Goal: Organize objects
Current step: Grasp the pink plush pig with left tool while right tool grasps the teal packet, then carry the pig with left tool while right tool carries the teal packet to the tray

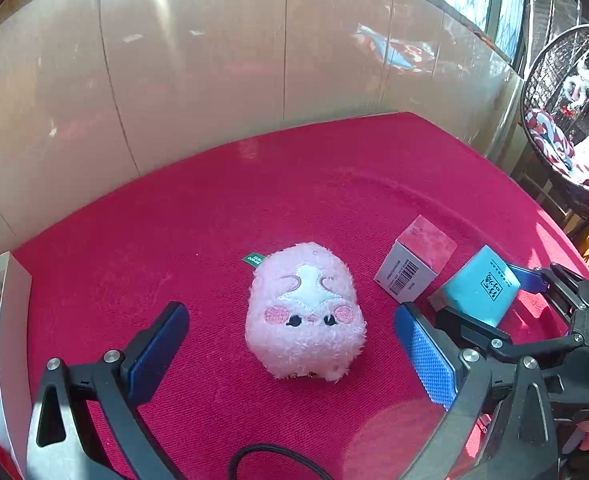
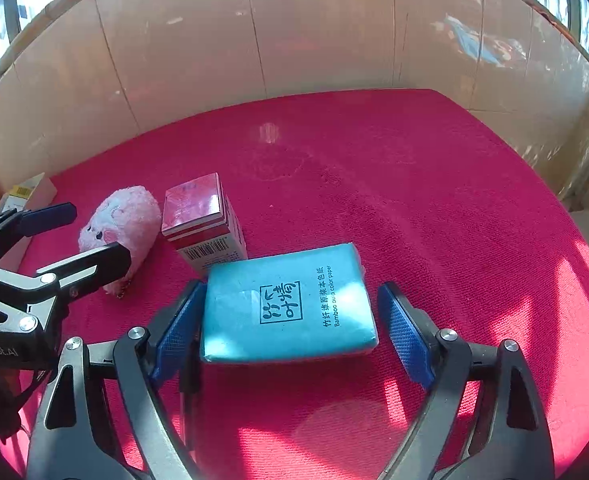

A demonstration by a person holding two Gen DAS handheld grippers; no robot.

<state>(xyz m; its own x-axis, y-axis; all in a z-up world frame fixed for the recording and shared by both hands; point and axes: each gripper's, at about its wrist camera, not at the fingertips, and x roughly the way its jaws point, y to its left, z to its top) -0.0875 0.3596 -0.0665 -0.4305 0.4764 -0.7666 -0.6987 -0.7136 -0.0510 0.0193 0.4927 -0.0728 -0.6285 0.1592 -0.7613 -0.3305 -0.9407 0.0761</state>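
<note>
Barely begun, by the look of it: pink plush toy (image 1: 305,314), small red-topped carton (image 1: 414,266) and blue tissue pack (image 2: 288,306) all loose on the red bench (image 2: 414,184), lower centre of both views. Left gripper (image 1: 290,344) with fingers spread wide around the plush, not touching. Right gripper (image 2: 290,334) with fingers open astride the tissue pack; left pad seemingly at its edge, right pad clear. Nothing lifted yet. White box (image 1: 12,320) at the left edge cut off, contents unreadable. Destination for the items not discernible
</note>
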